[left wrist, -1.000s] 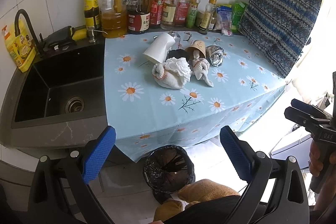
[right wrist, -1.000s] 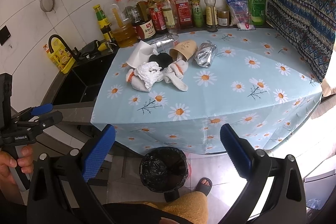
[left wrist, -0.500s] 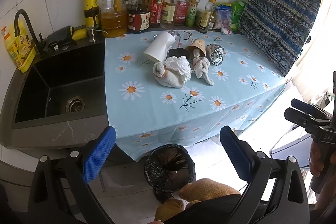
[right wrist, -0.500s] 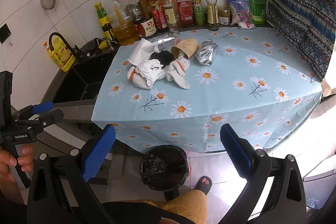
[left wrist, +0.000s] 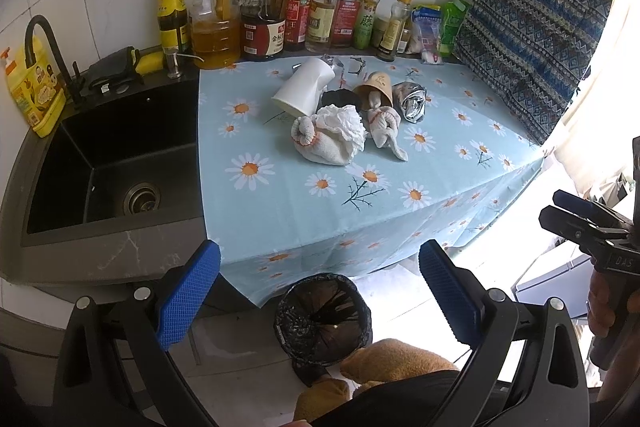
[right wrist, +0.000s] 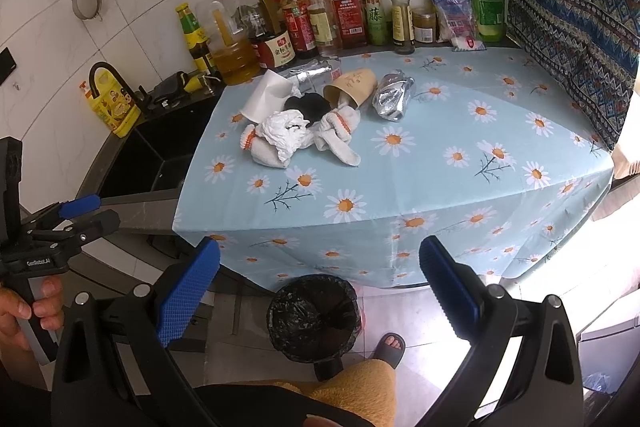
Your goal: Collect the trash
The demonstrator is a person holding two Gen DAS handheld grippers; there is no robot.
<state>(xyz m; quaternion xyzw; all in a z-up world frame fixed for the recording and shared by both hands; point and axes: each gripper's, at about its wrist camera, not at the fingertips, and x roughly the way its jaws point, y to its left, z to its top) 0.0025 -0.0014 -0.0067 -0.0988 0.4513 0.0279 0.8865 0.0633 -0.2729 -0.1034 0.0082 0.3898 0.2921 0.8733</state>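
- Both pairs of tongs are hanging back from the tabletop [right wrist: 460, 131], out over the floor, and neither is touching any of the trash.
- The left tongs [left wrist: 320, 291] are gaping wide, blue pads far apart with nothing between them; a hand [right wrist: 24, 315] is gripping their handle at the left edge of the right wrist view.
- The right tongs [right wrist: 320, 291] are standing just as wide, also carrying nothing.
- The trash is sitting in one cluster toward the back of the daisy-print cloth, well away from both pairs of tongs.
- In that cluster, a white paper cup [left wrist: 304, 87] is lying on its side at the left, with a brown paper cup [left wrist: 374, 89] tipped over just to its right.
- A crumpled silver foil bag [right wrist: 394, 97] is lying beside the brown cup, on the far right of the pile.
- A wad of white tissue [left wrist: 346, 125] is resting on a rolled white sock [left wrist: 320, 147], and a second sock [right wrist: 340, 135] is sprawling toward the front edge.
- Something black [right wrist: 306, 105] is peeking out behind the tissue; what it is, I cannot tell.
- A bin [right wrist: 314, 315] lined with a black bag is standing open on the floor, right below the tabletop's front edge.
- Bottles [left wrist: 280, 11] are lining the wall at the back, and the black sink [left wrist: 112, 163] is sitting to the left of the cloth.
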